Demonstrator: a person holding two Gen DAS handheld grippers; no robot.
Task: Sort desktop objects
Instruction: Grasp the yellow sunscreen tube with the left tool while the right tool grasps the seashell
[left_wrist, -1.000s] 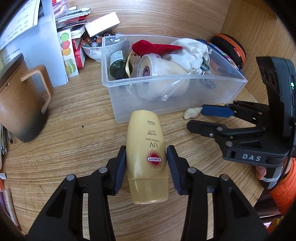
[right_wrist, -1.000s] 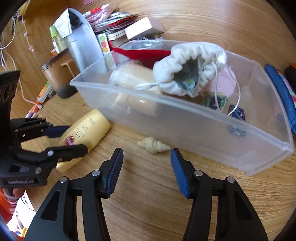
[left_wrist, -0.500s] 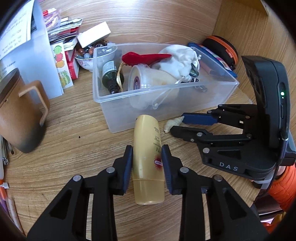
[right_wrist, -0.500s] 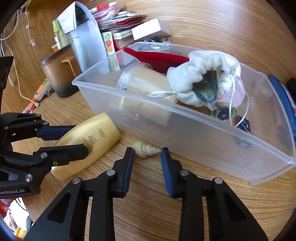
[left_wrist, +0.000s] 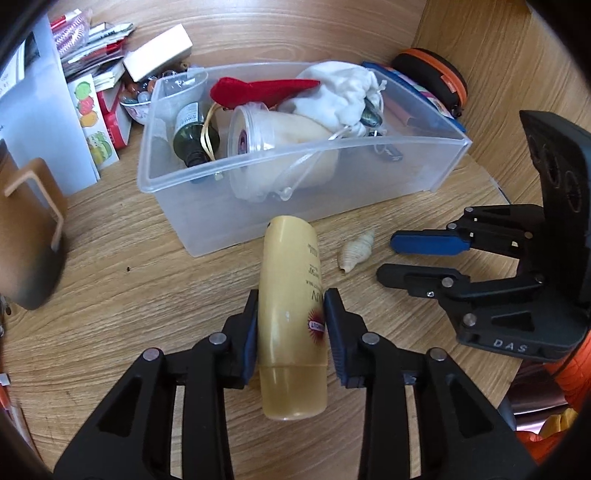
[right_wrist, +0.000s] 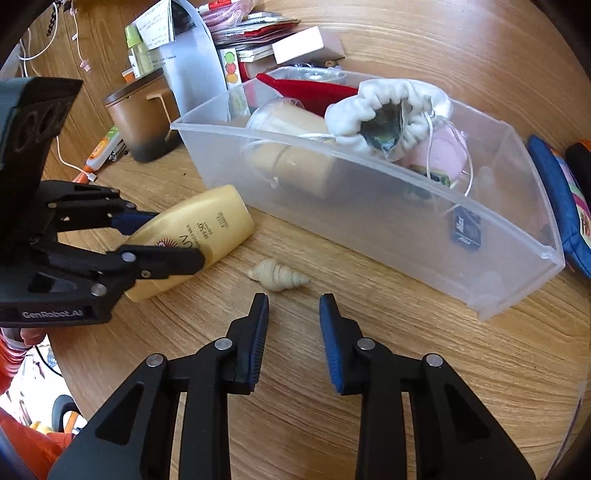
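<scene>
Left wrist view, left to right: a brown mug (left_wrist: 26, 236) stands at the edge of the wooden desk (left_wrist: 129, 295), with papers (left_wrist: 44, 110) behind it. A clear bin (left_wrist: 295, 206) occupies the centre and holds a dark bottle (left_wrist: 192, 136), a red cloth (left_wrist: 258, 90), a lidded tub (left_wrist: 280, 140) and a white pouch (left_wrist: 340, 94). In front of the bin lies a yellow tube (left_wrist: 291, 317), its far end just short of the bin wall. The left gripper (left_wrist: 291, 332) pinches the tube across its body, both pads against its sides; its jaws are easing apart, the tube between them. A shell (left_wrist: 356, 249) lies just right of the tube, apart from it. The right gripper (left_wrist: 388, 258) points at the shell from the right, its tips short of it.

Right wrist view, left to right: the left gripper (right_wrist: 162, 240) clasps the tube (right_wrist: 199, 232); the shell (right_wrist: 279, 278) lies beyond the right gripper (right_wrist: 291, 306), whose jaws stand narrowly spread with nothing between them. The bin (right_wrist: 369, 221) rests behind, and a blue case (right_wrist: 554, 184) lies at the far right.
</scene>
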